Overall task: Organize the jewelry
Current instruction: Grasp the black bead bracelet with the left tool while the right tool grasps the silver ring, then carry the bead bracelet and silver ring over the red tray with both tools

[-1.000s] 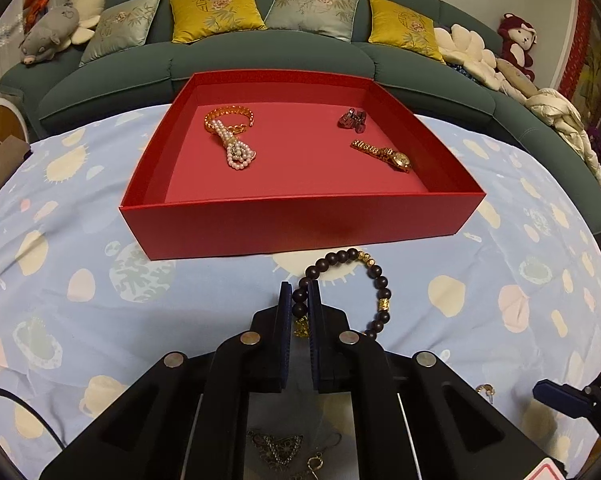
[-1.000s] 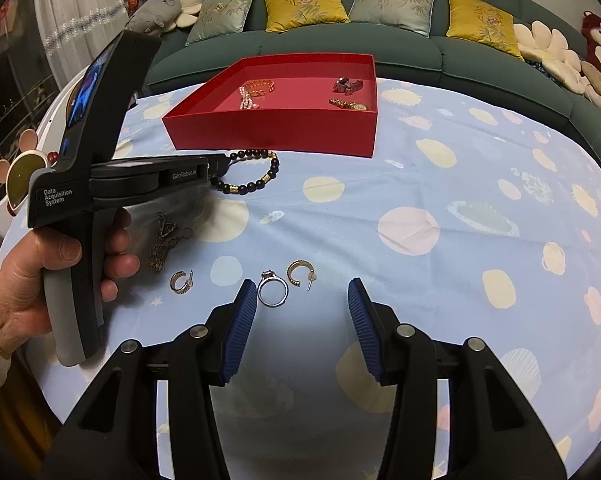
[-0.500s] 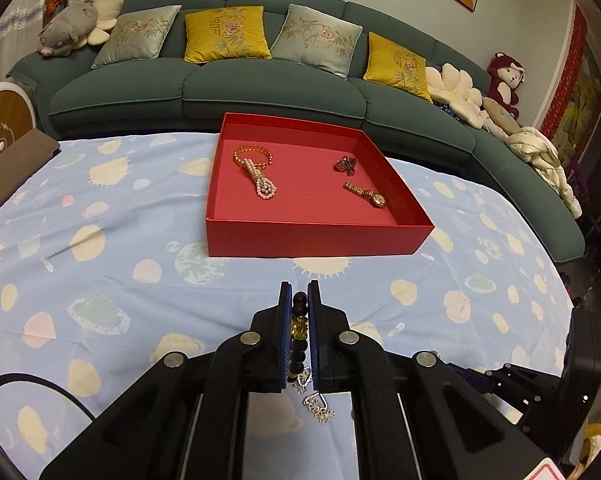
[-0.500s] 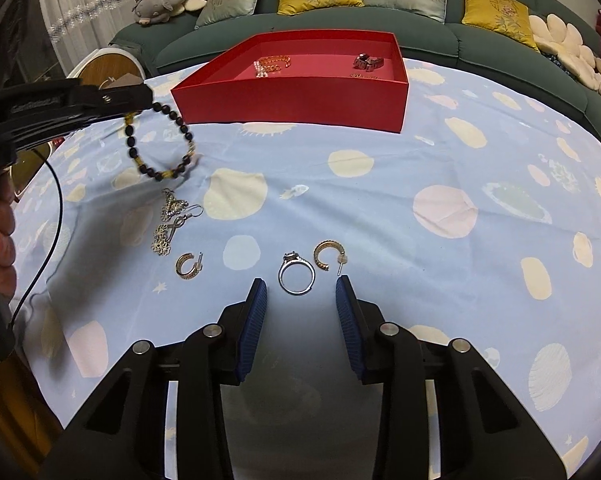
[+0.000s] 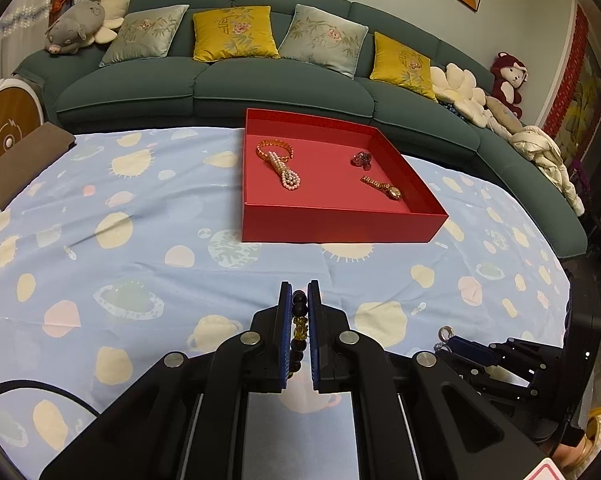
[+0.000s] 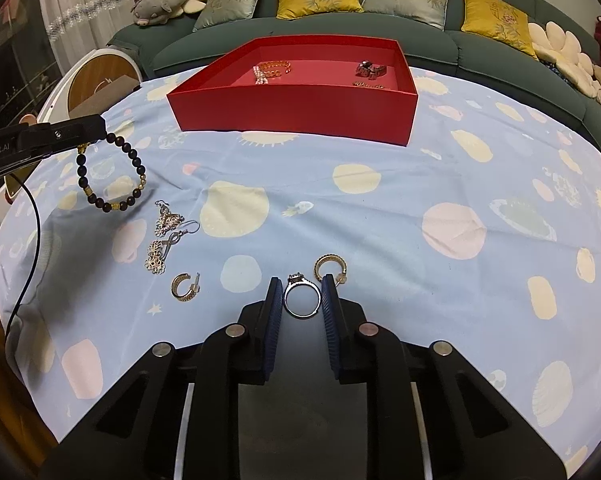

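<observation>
Near: right gripper (image 6: 300, 300), jaws apart, brackets the ring (image 6: 301, 300); earrings (image 6: 168, 236) lie loose at left. Middle: left gripper (image 5: 299, 312) clamps the beaded bracelet (image 6: 110, 176) aloft. Far: red box (image 5: 340, 224) holds three pieces; most remain.

Both tools are matte black plastic. The left gripper (image 5: 299, 300) has two narrow fingers faced with ribbed blue pads (image 5: 286, 320), and round silver screws (image 5: 250, 337) sit on its angular linkage arms. A thin black cable (image 6: 27, 248) trails from its body, which bears white lettering. The right gripper (image 6: 300, 294) has the same blue pads, screws and linkage.
</observation>
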Available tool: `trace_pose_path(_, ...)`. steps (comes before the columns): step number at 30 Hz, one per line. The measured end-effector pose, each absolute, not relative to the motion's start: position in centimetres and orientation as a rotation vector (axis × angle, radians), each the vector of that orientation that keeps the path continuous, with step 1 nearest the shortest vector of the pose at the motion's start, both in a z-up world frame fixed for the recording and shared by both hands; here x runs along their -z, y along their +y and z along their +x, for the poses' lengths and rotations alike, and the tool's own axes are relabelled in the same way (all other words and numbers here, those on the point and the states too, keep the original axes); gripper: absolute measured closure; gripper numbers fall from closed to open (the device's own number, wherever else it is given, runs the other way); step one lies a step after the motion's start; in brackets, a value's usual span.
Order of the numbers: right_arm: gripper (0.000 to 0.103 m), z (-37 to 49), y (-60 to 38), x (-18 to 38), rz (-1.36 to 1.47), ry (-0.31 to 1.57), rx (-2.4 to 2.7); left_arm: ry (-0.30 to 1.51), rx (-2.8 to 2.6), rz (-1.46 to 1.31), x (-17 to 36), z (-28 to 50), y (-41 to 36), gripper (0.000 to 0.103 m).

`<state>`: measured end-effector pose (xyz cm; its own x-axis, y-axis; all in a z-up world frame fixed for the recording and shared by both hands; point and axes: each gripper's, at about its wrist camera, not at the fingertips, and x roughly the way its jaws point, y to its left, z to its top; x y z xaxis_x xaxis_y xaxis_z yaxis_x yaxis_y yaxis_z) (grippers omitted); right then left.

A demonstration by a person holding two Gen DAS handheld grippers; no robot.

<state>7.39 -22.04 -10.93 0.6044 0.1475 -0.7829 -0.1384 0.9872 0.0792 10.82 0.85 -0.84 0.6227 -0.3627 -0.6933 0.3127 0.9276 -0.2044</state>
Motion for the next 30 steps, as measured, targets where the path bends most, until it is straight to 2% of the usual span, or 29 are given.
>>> trace_pose_path(9, 0.084, 6.9, -21.5, 9.4, 0.014, 0.872, -0.212, 0.797, 0.384, -0.090, 0.0, 10.8, 1.5, 0.098)
trace_pose_path(18, 0.084, 7.7, -22.5, 3.3, 0.054, 0.724, -0.218, 0.706, 0.422, -0.122, -4.5, 11.5, 0.1, 0.098)
trace_pose_path(25, 0.084, 11.4, -24.1, -1.9, 0.061, 0.607, -0.173, 0.654, 0.462, -0.136, -7.8, 15.4, -2.0, 0.098)
trace_pose_path(30, 0.084, 14.9, -25.6, -2.3, 0.150, 0.600, -0.163, 0.660, 0.435, -0.146, -7.0, 18.8, -2.5, 0.098)
